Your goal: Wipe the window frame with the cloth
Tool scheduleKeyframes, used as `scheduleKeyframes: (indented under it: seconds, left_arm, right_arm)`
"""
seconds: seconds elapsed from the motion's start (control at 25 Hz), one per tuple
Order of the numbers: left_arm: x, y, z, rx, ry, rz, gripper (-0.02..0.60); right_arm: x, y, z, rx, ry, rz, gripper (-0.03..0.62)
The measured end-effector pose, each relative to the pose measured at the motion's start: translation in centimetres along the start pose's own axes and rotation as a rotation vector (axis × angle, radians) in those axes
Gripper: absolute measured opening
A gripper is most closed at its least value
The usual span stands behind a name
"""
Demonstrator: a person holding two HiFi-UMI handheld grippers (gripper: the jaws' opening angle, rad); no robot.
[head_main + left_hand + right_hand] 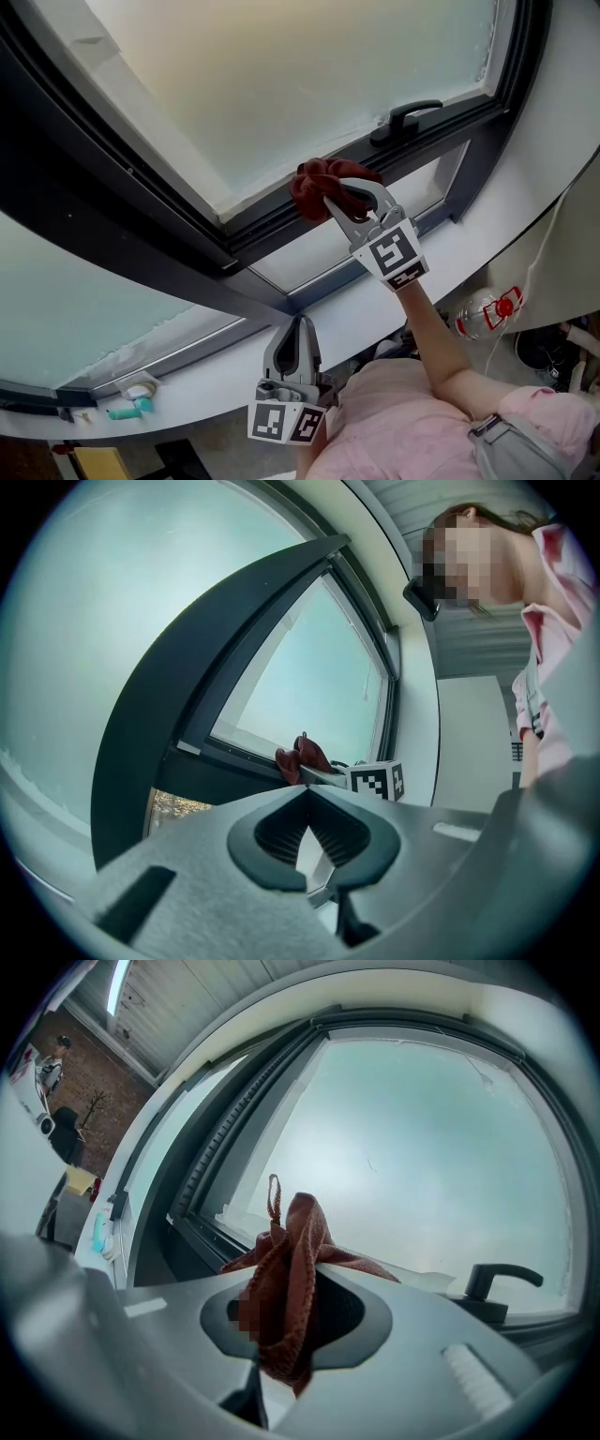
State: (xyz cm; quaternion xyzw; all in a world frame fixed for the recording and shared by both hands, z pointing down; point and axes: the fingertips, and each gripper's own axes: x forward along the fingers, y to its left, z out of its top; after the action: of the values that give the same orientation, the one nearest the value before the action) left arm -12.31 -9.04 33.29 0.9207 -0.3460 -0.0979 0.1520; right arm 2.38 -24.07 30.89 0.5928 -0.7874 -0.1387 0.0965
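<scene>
My right gripper [330, 194] is shut on a dark red cloth [321, 185], bunched at its tips and held against the dark grey window frame [272, 225] just below the frosted pane. In the right gripper view the cloth [291, 1269] hangs crumpled between the jaws, with the frame's lower rail [202, 1237] close behind it. My left gripper [302, 323] is low near the white sill, shut with nothing in it. From the left gripper view I see the cloth [298, 758] and the right gripper's marker cube [380, 780] far off at the frame.
A black window handle [405, 117] sits on the frame right of the cloth, seen too as the handle [495, 1283]. On the white sill [375, 305] lie a tape roll [139, 387] and a teal item [127, 410] at the left. A plastic bottle [483, 314] lies below right.
</scene>
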Motion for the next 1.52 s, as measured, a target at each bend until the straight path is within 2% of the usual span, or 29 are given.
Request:
scheduleKeyframes:
  seconds: [0.6, 1.52]
  left_arm:
    - [-0.8, 0.8, 1.1, 0.001, -0.053, 0.012, -0.003]
    - [6.1, -2.2, -1.1, -0.034, 0.008, -0.072, -0.003]
  right_arm:
    - [-0.5, -1.8, -0.6, -0.006, 0.045, -0.073, 0.078]
    - [-3.4, -9.8, -3.3, 0.024, 0.048, -0.14, 0.078]
